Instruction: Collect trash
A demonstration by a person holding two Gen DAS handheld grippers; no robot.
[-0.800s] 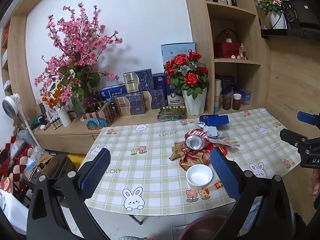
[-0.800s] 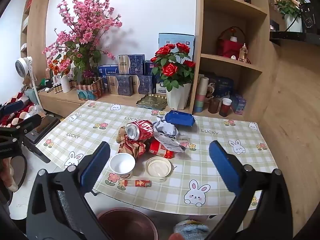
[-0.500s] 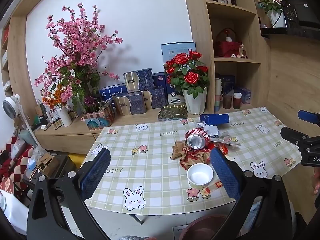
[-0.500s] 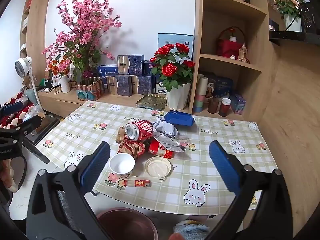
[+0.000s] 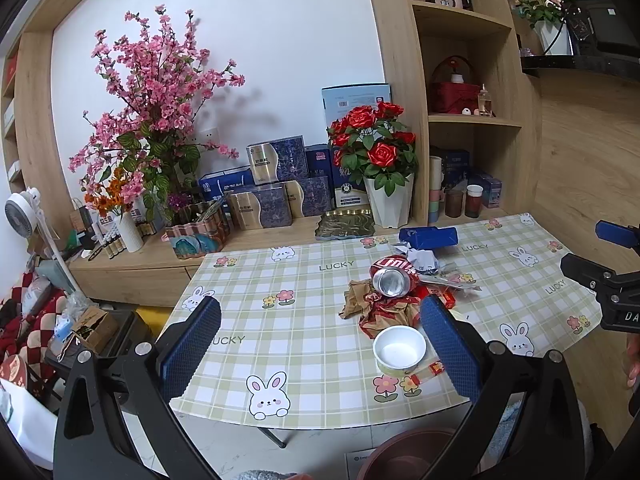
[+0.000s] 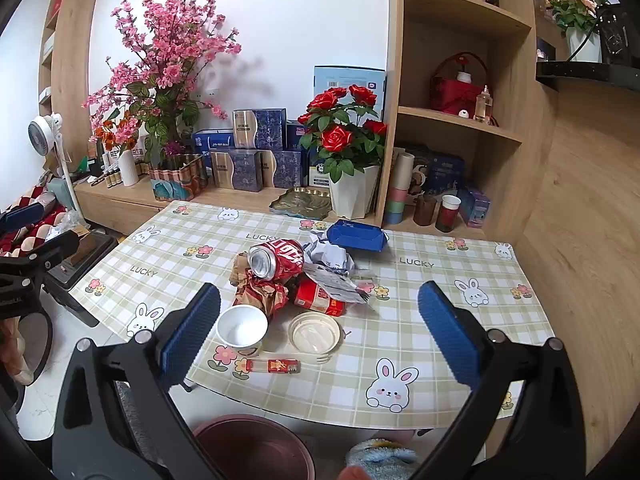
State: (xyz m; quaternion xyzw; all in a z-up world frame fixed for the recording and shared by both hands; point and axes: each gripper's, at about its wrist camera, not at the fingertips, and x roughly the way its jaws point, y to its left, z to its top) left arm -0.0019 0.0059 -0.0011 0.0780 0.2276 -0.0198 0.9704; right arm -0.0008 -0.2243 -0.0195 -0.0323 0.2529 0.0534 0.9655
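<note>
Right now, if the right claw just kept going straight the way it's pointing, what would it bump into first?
Probably the clear plastic lid lying flat on the table, with the red packet just behind it. The open right claw aims down at that spot, though depth is hard to judge.

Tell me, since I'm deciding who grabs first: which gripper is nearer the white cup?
Hard to call; both hang open, short of the table. The white cup sits by the left gripper's right finger and the right gripper's left finger.

Surface (image 6: 420, 322): green-and-white check with rabbits and flowers. Crushed can (image 6: 277, 258): red with white lettering. Paper cup (image 6: 241, 326): white. Tray (image 6: 356, 235): blue. Lighter (image 6: 273, 366): red. Bin (image 6: 254, 450): maroon.
</note>
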